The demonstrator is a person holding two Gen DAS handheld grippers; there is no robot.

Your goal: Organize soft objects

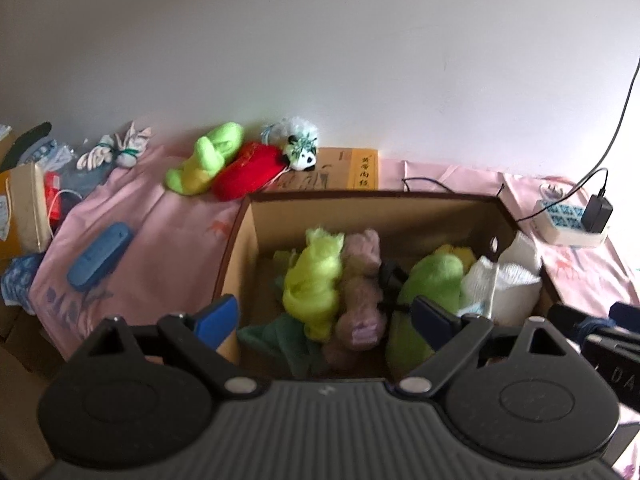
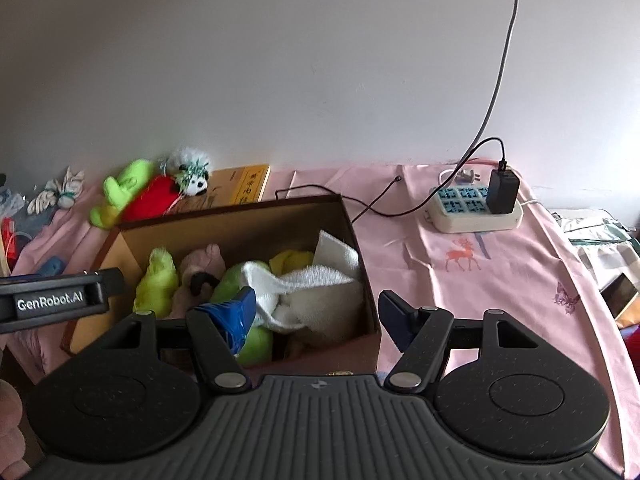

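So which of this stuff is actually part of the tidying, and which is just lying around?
Part of the job:
- cardboard box
- white towel and green plush in it
- green toy, red pouch, panda, still outside by the wall

Just lying about:
- power strip with charger
- yellow book
- blue case
- pink cloth

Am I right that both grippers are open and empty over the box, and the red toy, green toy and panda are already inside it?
Not quite. Both the left gripper and right gripper are open and empty by the box, but the red toy, green toy and panda still lie outside it, by the wall. The left wrist view shows this.
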